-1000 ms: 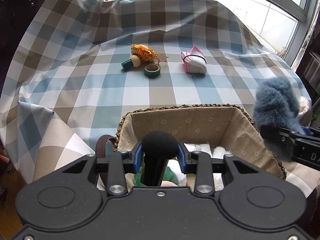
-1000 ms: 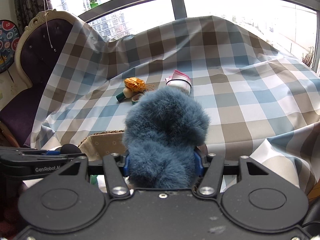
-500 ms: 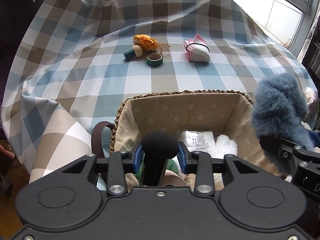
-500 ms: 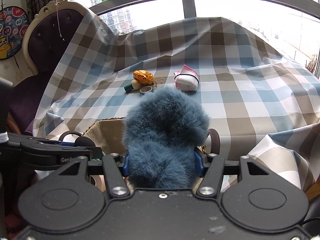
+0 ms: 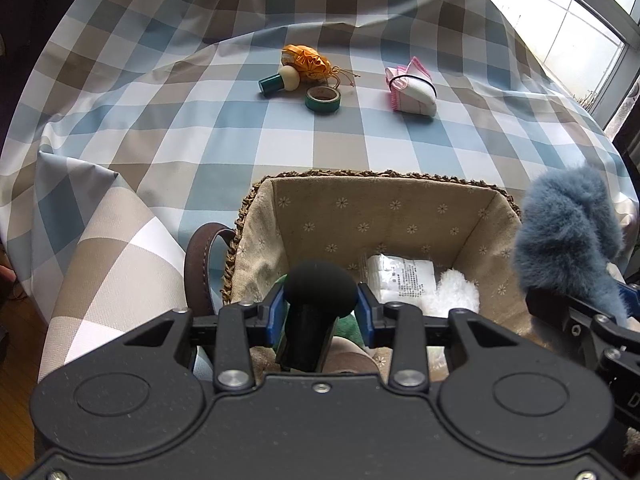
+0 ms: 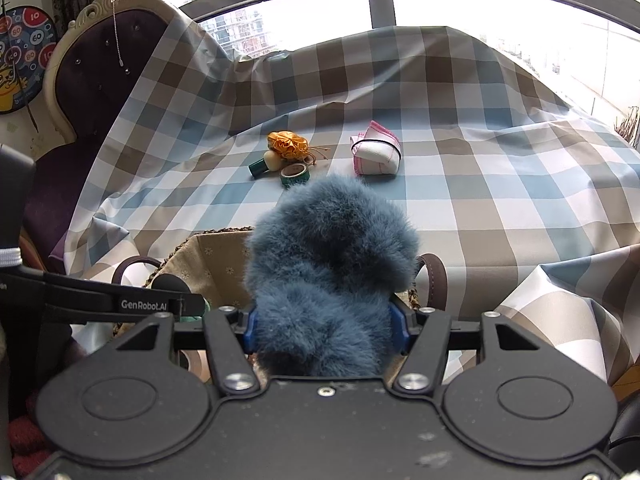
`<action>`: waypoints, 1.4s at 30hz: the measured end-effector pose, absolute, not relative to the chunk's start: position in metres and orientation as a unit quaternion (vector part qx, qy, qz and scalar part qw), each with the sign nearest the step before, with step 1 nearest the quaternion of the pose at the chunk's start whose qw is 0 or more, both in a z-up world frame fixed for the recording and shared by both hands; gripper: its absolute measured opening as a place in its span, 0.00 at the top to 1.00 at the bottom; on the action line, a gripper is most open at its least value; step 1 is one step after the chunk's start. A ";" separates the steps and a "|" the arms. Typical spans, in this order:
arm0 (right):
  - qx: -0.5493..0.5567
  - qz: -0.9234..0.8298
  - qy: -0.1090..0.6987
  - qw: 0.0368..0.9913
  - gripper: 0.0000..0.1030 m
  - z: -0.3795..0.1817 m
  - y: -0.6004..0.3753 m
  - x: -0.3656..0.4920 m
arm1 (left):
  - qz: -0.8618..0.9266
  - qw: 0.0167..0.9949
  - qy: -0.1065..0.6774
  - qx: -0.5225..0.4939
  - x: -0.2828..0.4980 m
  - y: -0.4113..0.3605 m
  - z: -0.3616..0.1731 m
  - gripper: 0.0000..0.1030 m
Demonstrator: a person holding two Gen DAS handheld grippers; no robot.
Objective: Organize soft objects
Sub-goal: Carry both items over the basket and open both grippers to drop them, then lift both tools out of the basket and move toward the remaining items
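— Right, nearest first: left gripper [image 5: 319, 314] clamped on a black foam-topped tool [image 5: 316, 304], hovering over the near-left corner of the basket [image 5: 400, 204]. Right gripper [image 6: 322, 326] squeezed shut on the blue fluffy toy [image 6: 330, 276], held above the basket's right rim.

— Already inside?

— Green plush [image 5: 347, 326] just under the black tool, white packet [image 5: 402, 274] and white fluffy piece [image 5: 456, 296] on the basket floor, middle to right.

— So how to drop the toy well?

— Probably best: shift left until fully inside the right rim, lower toward the bare lining behind the white fluffy piece, then part the jaws slowly. Fur compresses and clings, so worth a slight lift after release. Also keep clear of the left gripper, close beside.

— And beyond the basket?

— Well past its far rim on the checked cloth [image 5: 168, 136]: green tape roll [image 5: 322, 100], small green bottle [image 5: 278, 80], orange pouch [image 5: 306, 62], and to their right the pink-edged white bundle [image 5: 412, 92]. Pouch and bundle likely next.
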State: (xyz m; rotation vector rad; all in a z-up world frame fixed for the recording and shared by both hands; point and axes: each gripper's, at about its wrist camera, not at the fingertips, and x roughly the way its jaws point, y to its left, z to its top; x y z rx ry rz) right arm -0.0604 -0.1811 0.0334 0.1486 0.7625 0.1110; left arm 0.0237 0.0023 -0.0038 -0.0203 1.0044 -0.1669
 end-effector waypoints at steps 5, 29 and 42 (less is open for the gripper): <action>0.071 0.056 0.371 0.924 0.39 0.033 -0.181 -0.061 | -0.080 0.873 0.480 -0.009 0.024 0.002 -0.003 0.63; 0.080 0.052 0.368 0.925 0.33 0.033 -0.185 -0.061 | -0.075 0.881 0.468 0.000 0.024 0.000 0.000 0.37; 0.082 0.052 0.370 0.924 0.33 0.033 -0.186 -0.060 | -0.074 0.882 0.466 0.000 0.024 0.001 0.001 0.36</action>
